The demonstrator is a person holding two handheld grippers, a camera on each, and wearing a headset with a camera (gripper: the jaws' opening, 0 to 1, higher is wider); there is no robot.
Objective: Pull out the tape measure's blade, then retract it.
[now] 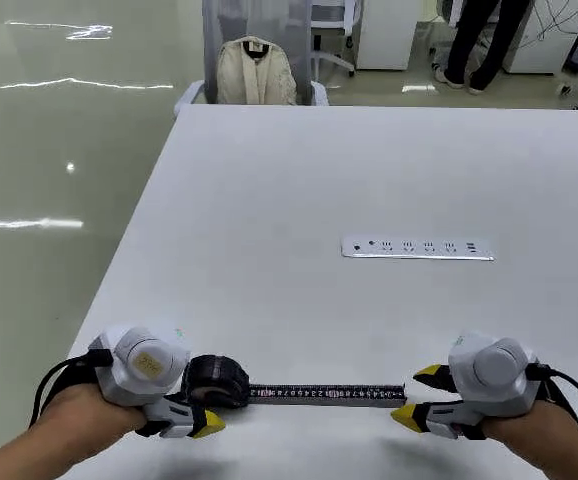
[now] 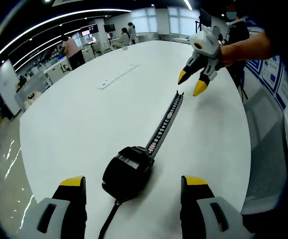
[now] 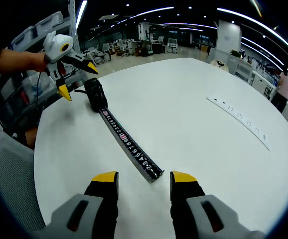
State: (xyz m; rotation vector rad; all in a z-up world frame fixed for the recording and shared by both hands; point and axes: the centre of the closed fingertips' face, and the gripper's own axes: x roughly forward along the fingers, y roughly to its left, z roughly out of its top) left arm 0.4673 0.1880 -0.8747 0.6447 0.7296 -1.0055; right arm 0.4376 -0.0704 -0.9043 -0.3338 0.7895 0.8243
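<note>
Tape measure point(image 1: 216, 381) lies on the worktop point(image 1: 299, 200) in the head view, blade point(image 1: 327, 394) out, power strip point(image 1: 417, 248) well beyond. Left gripper view: left tool point(image 2: 133, 180) wide astride its case, not touching. Right gripper view: right tool point(image 3: 144, 177) wide, blade tip just ahead.

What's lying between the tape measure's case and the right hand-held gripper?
The pulled-out blade, flat on the table, its tip just short of the open right hand-held gripper; head view shows it.
</note>
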